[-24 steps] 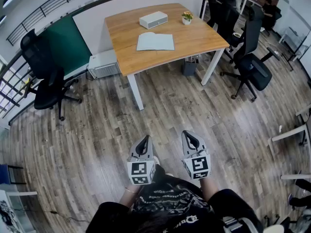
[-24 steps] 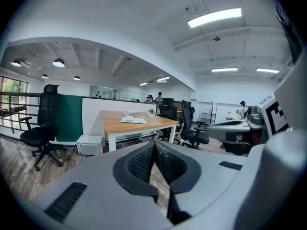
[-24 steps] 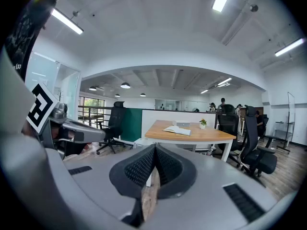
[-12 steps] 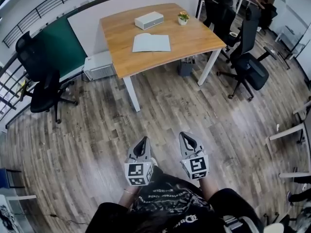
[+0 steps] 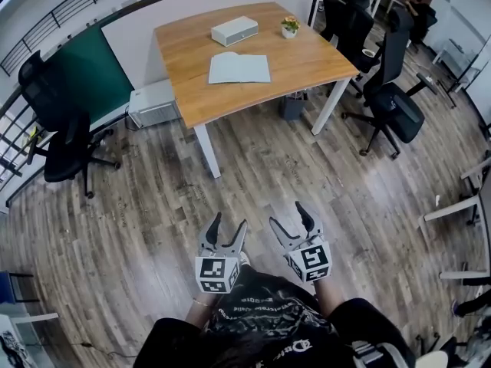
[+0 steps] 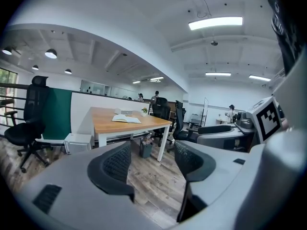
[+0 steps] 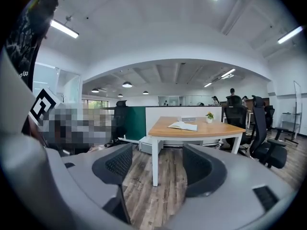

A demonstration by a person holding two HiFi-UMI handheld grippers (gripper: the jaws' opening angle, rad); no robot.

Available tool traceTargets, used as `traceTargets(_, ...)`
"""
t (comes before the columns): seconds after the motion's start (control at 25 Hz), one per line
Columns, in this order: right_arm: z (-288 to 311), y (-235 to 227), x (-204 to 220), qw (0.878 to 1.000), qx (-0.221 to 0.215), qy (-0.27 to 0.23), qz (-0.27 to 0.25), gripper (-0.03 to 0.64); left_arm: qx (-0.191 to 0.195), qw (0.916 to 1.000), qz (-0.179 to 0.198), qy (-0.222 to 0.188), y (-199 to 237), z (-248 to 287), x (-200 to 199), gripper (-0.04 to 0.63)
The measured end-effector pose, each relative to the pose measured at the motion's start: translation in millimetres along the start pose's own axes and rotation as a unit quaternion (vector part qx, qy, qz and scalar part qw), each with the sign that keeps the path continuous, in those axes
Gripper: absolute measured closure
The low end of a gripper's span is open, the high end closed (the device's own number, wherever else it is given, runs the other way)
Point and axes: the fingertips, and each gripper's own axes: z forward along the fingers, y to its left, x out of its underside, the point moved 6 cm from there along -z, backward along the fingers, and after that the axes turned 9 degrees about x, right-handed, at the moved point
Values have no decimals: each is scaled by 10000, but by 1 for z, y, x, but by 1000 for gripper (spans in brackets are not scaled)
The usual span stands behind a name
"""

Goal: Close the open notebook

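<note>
An open notebook (image 5: 239,68) with pale pages lies flat on a wooden table (image 5: 192,90) far ahead; it also shows as the notebook (image 6: 126,119) in the left gripper view and the notebook (image 7: 183,125) in the right gripper view. My left gripper (image 5: 227,230) and right gripper (image 5: 289,221) hang close to my body over the floor, well short of the table. Both have just been opening, and nothing is between the jaws of either.
On the table stand a white box (image 5: 235,31) and a small potted plant (image 5: 290,27). Black office chairs stand at the left (image 5: 65,140) and at the right (image 5: 391,102). A white unit (image 5: 153,102) sits on the floor beside the table.
Both grippers' jaws have spread from shut to open. The view has shifted slightly, so the table sits a little more to the left.
</note>
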Motion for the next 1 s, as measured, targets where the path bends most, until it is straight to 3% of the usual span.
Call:
traceTargets(0.32,21,3,-12,9996,244,-90,146,282,322,9993,189,-82,22,10,-24,293)
traceTargets(0.48,32,8,-9,9998,47,34,196,282,305,9993,5,-205,29,11,-31,293)
traceTargets(0.64,46,7,-6,9997,-130,173,143,284,325,9985,-413,-162,41,20,-29,293)
traceTargets(1.0,97,-34,-7,9985,-449,297,96,293,-153,9983,-553,-78,59,66,-31,293)
